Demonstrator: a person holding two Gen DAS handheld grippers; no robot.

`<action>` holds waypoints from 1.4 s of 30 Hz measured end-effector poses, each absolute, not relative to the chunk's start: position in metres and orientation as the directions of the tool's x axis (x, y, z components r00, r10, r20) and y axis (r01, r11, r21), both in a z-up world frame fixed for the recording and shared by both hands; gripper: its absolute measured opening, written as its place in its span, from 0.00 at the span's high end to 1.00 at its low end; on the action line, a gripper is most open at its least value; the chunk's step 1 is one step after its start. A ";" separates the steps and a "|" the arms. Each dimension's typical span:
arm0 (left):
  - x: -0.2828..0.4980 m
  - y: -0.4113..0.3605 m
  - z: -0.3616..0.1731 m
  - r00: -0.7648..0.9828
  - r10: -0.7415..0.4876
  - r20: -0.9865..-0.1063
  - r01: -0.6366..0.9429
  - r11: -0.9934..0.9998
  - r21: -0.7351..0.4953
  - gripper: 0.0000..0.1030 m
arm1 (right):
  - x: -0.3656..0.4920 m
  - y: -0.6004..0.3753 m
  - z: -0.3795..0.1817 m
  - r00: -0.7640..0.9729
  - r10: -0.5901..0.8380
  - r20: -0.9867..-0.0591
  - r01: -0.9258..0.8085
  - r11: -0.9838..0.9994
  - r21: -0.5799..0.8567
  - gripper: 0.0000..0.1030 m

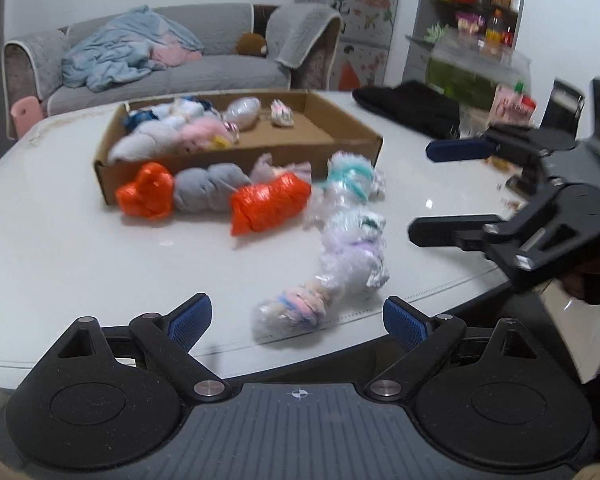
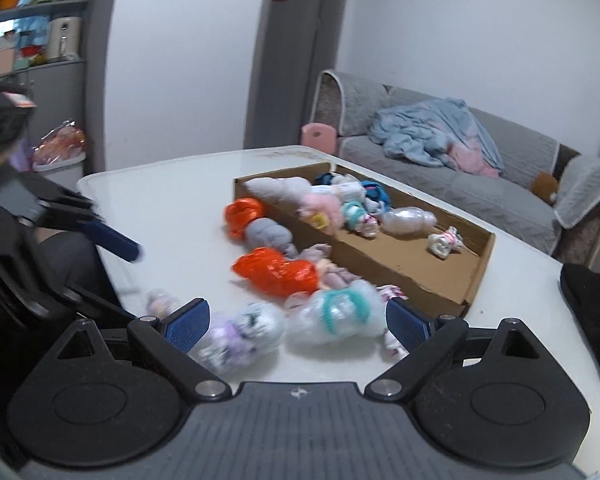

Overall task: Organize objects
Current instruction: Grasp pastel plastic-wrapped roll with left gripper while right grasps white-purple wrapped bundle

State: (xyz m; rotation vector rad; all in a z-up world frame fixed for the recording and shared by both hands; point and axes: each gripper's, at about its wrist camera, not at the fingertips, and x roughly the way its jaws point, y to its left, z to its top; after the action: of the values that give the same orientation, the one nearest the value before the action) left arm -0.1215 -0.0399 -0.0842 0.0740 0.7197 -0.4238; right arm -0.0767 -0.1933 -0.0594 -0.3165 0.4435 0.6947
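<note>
On the white bench a shallow cardboard box lies open, its left half already filled with wrapped soft bundles while its right half is mostly bare brown floor. Outside it, along the near wall, sits a loose row: an orange bundle, a grey bundle and a second orange bundle. From there a chain of clear-wrapped toys runs toward six o'clock in the left wrist view, ending in a pastel striped packet close to the bench edge.

The left claw is spread wide and holds nothing; the striped packet lies just ahead of the gap between its pads, not touched by them. The right claw is equally wide and empty, with a teal-banded toy and a lilac toy lying in front of it. Blur makes it hard to say whether either pad brushes the wrapping.

The step in hand appears to be the reach for the next loose items, with both claws closing in on the row from opposite sides. The next move calls for each claw to settle over a single packet, close on its middle without catching a neighbour, then carry it to the box at about eleven o'clock from the left claw and set it in the bare end.
</note>
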 end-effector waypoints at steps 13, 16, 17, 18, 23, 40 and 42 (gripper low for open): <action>-0.105 -0.040 -0.102 0.692 -0.266 -0.671 0.297 0.952 -0.071 0.13 | -0.078 -0.167 -0.078 0.640 0.570 -0.516 -0.733 0.654 -0.187 0.11; -0.104 -0.036 -0.102 0.701 -0.253 -0.667 0.282 0.957 -0.066 0.18 | -0.076 -0.156 -0.084 0.628 0.573 -0.527 -0.753 0.617 -0.227 0.14; -0.103 -0.034 -0.101 0.701 -0.257 -0.665 0.280 0.957 -0.075 0.20 | -0.074 -0.155 -0.086 0.615 0.576 -0.539 -0.762 0.609 -0.219 0.19; -0.103 -0.032 -0.101 0.703 -0.257 -0.663 0.277 0.958 -0.078 0.22 | -0.072 -0.154 -0.088 0.604 0.579 -0.548 -0.770 0.600 -0.217 0.21; -0.102 -0.028 -0.101 0.708 -0.248 -0.662 0.277 0.959 -0.063 0.24 | -0.065 -0.149 -0.094 0.568 0.589 -0.575 -0.797 0.566 -0.208 0.29; -0.120 -0.033 -0.108 0.781 -0.189 -0.595 0.245 0.970 0.013 0.38 | -0.070 -0.147 -0.105 0.564 0.589 -0.579 -0.805 0.549 -0.227 0.45; -0.120 -0.035 -0.106 0.780 -0.199 -0.593 0.253 0.968 0.009 0.54 | -0.070 -0.148 -0.105 0.566 0.591 -0.575 -0.802 0.556 -0.217 0.47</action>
State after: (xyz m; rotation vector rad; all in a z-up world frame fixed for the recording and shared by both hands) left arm -0.1203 -0.0346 -0.1063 0.0893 0.6302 -0.2441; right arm -0.0700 -0.1484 -0.1048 -0.4935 0.4724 0.8592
